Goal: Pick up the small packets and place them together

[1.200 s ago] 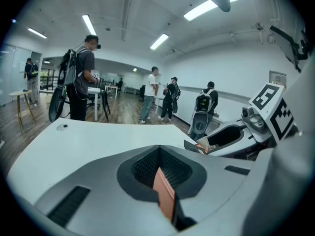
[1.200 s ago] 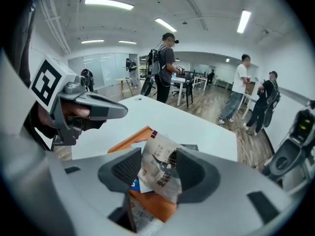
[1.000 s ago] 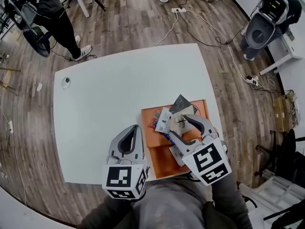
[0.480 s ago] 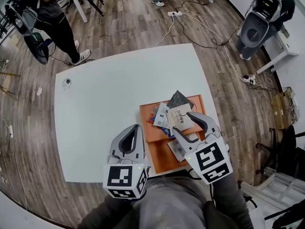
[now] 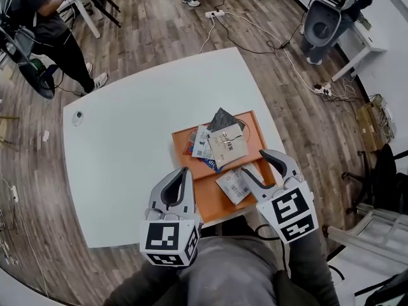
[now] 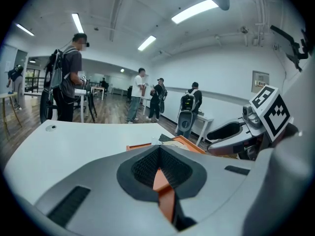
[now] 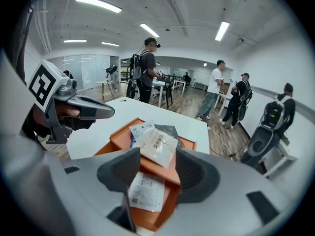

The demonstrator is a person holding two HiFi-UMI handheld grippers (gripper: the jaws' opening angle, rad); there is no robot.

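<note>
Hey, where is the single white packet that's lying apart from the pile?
In the head view, the packet lies on the orange tray's near half, right of centre, between the pile and the right gripper.

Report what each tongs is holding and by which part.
Nothing is held. The left tongs are shut and empty; the right tongs stand open, not gripping the white rectangular packet lying on the flat orange tray.
</note>
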